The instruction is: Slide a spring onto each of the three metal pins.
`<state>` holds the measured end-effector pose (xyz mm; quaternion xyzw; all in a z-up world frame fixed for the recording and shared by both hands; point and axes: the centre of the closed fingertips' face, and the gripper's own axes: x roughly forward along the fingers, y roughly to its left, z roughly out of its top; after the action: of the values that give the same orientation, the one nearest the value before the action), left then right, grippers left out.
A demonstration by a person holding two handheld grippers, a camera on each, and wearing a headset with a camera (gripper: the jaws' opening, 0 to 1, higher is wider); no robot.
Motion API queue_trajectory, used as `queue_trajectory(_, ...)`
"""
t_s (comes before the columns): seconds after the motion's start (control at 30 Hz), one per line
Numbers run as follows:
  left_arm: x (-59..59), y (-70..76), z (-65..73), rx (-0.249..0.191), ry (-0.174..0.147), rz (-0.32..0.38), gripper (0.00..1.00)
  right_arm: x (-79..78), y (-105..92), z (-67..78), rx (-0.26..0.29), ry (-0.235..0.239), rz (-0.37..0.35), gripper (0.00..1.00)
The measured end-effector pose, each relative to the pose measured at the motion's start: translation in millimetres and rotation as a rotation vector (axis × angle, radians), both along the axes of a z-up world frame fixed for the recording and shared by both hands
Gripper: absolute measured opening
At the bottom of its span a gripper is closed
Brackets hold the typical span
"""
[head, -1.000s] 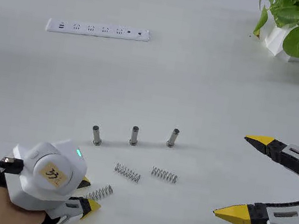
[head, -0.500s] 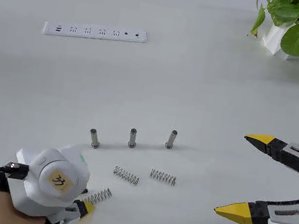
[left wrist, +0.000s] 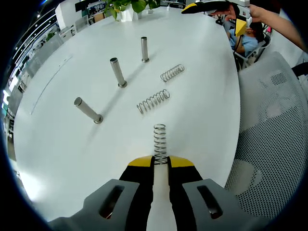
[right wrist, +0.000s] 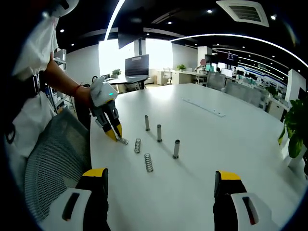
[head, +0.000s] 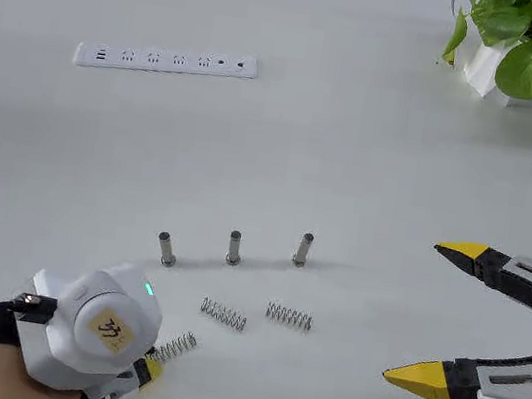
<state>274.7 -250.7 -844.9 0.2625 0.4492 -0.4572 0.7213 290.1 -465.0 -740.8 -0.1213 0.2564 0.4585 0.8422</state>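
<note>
Three metal pins stand upright in a row on the white table: left pin (head: 167,248), middle pin (head: 234,247), right pin (head: 304,249). Two springs (head: 224,314) (head: 289,316) lie loose just in front of them. My left gripper (left wrist: 160,161) is shut on the near end of a third spring (left wrist: 160,140), which points forward low over the table toward the pins (left wrist: 117,72). In the head view this spring (head: 175,345) sits at the lower left by the left gripper (head: 148,369). My right gripper (head: 438,315) hangs wide open at the right, holding nothing, well clear of the pins (right wrist: 159,133).
A white power strip (head: 167,59) lies far back on the left. A potted plant (head: 518,47) stands at the back right corner. A grey mesh chair (left wrist: 274,144) sits just beyond the table's near edge.
The left gripper's jaws have come together on the nearest spring's end. The right gripper has stayed put. The head camera has drifted slightly.
</note>
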Motion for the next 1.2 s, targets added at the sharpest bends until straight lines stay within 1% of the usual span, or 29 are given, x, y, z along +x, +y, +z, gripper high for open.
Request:
queue_trajectory(0.17,0.0,-0.2,-0.4,0.014,0.006,-0.02,0.07,-0.6,0.8,0.0,-0.001,0.001,0.0,0.9)
queue_trajectory(0.23,0.3,-0.5,-0.4,0.017,0.001,-0.045,0.07,-1.0,1.4,-0.4,0.0,0.003,0.001,0.9)
queue_trajectory(0.33,1.1,-0.8,-0.2,0.008,0.002,-0.054,0.07,-1.1,1.2,-1.7,-0.001,0.007,0.0,0.9)
queue_trajectory(0.63,-1.5,-1.1,0.3,-0.036,0.032,-0.014,0.07,-2.8,6.3,-3.4,0.004,0.017,0.01,0.88)
queue_trajectory(0.7,-0.8,-2.0,2.8,-0.054,0.03,-0.006,0.07,-3.1,7.7,-3.7,0.006,0.024,0.012,0.88)
queue_trajectory(0.9,-0.4,-4.2,12.0,-0.098,0.026,0.005,0.07,-2.9,13.0,-2.4,0.004,0.024,0.029,0.86)
queue_trajectory(0.97,-0.6,-6.7,17.4,-0.124,0.021,0.002,0.07,-3.0,16.0,-0.7,0.007,0.024,0.037,0.86)
queue_trajectory(1.1,-1.5,-12.5,30.3,-0.196,0.016,0.014,0.07,-3.6,23.2,3.4,0.011,0.028,0.056,0.84)
queue_trajectory(1.13,-1.5,-12.7,32.8,-0.205,0.014,0.016,0.06,-4.3,25.4,4.7,0.016,0.031,0.06,0.84)
queue_trajectory(1.2,-2.6,-14.9,39.2,-0.233,0.001,0.0,0.06,-5.9,31.0,7.2,0.023,0.039,0.074,0.81)
